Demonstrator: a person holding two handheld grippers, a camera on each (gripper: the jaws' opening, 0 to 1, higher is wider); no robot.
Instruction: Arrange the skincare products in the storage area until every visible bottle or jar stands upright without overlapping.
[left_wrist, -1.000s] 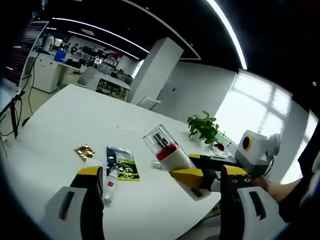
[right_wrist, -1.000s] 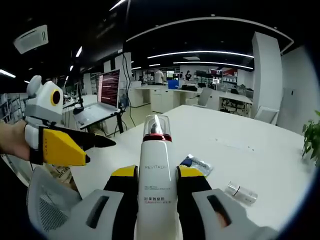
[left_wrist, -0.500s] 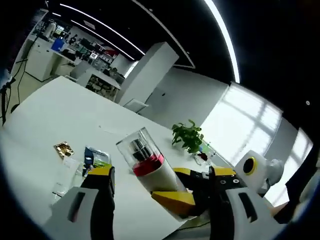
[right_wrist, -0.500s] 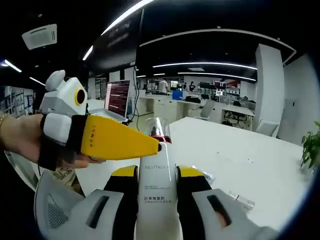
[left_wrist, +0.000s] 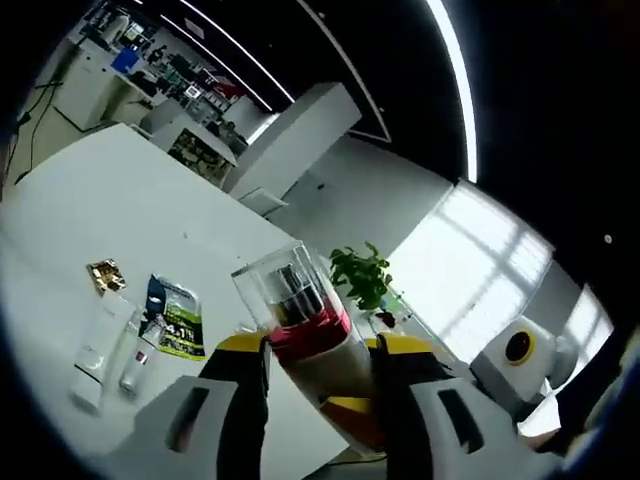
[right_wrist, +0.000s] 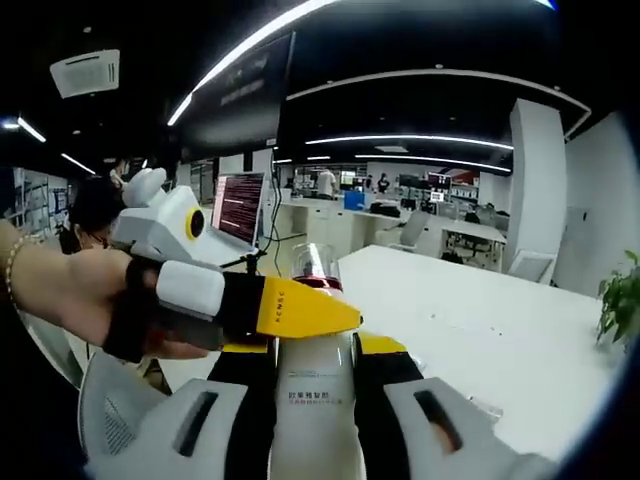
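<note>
A white skincare bottle (right_wrist: 310, 405) with a clear cap (right_wrist: 312, 262) and a red band is held up above the white table (left_wrist: 90, 210). My right gripper (right_wrist: 312, 352) is shut on its body. My left gripper (left_wrist: 318, 345) is closed around the bottle (left_wrist: 305, 320) at the red band, just under the cap. In the right gripper view the left gripper (right_wrist: 318, 314) reaches in from the left, its yellow jaw lying across the bottle's neck. In the left gripper view the right gripper (left_wrist: 350, 420) shows low, under the bottle.
On the table lie a gold sachet (left_wrist: 100, 273), a green and blue sachet (left_wrist: 172, 318), a white tube (left_wrist: 98, 342) and a small clear bottle (left_wrist: 138, 350), all flat. A potted plant (left_wrist: 358, 275) stands at the far edge. A person's hand (right_wrist: 70, 300) holds the left gripper.
The left gripper has come in to the bottle and its jaws have closed from wide apart onto the red band. The right gripper has kept its hold on the bottle's body.
</note>
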